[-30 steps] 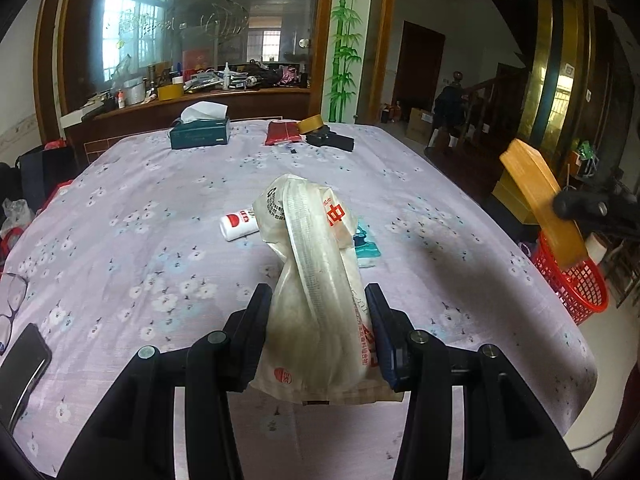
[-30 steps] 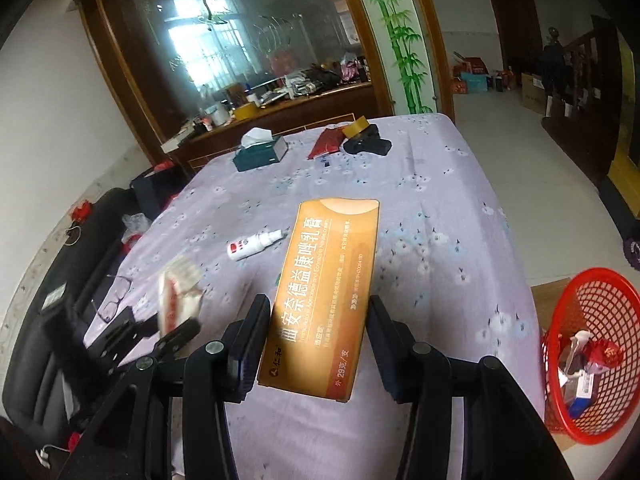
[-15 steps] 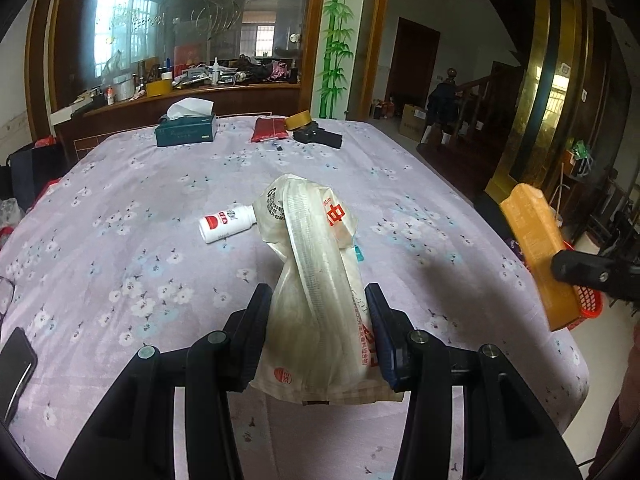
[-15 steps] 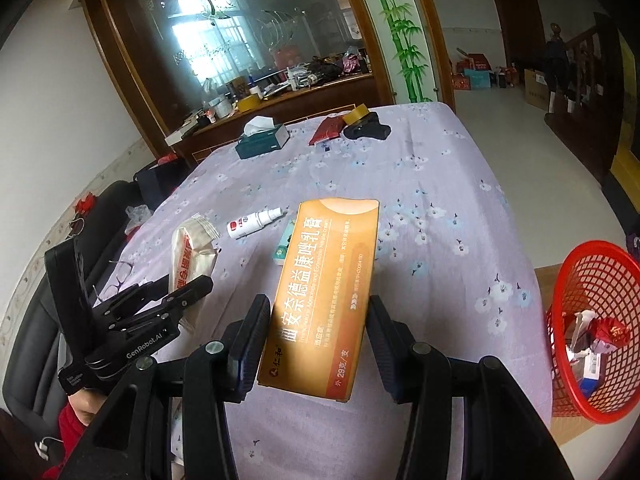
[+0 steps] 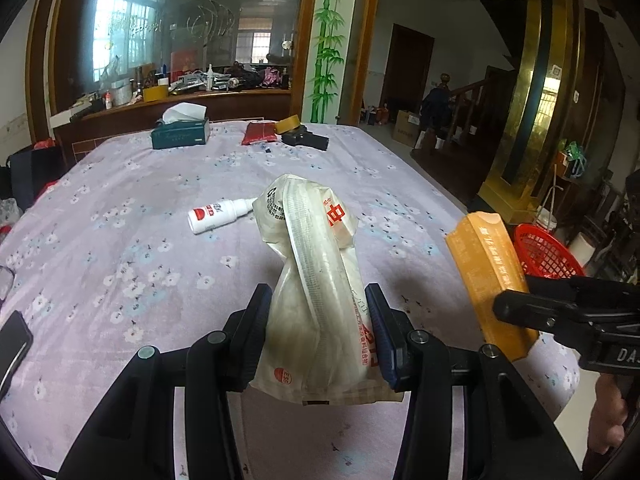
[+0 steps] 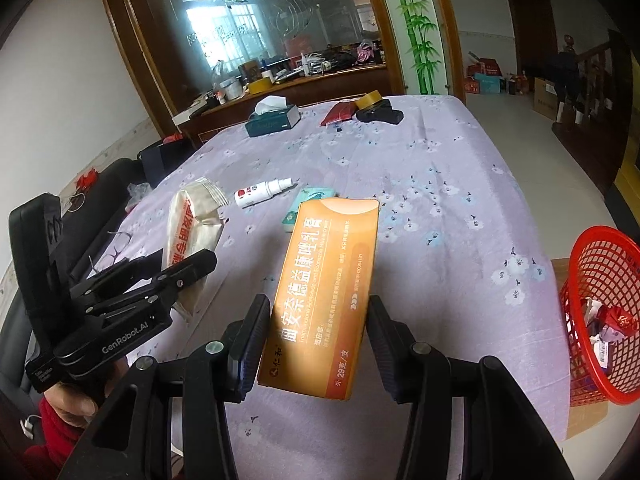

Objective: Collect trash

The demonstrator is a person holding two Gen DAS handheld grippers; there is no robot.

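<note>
Left wrist view, left gripper (image 5: 318,332) part-open, clamping white wrapper (image 5: 316,280), right gripper (image 6: 318,340) part-open, clamping orange box (image 6: 324,292)

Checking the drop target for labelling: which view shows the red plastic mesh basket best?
The right wrist view: the red plastic mesh basket shows its open mouth and the wrappers inside. The left wrist view shows only part of the basket, behind the orange cardboard box.
</note>
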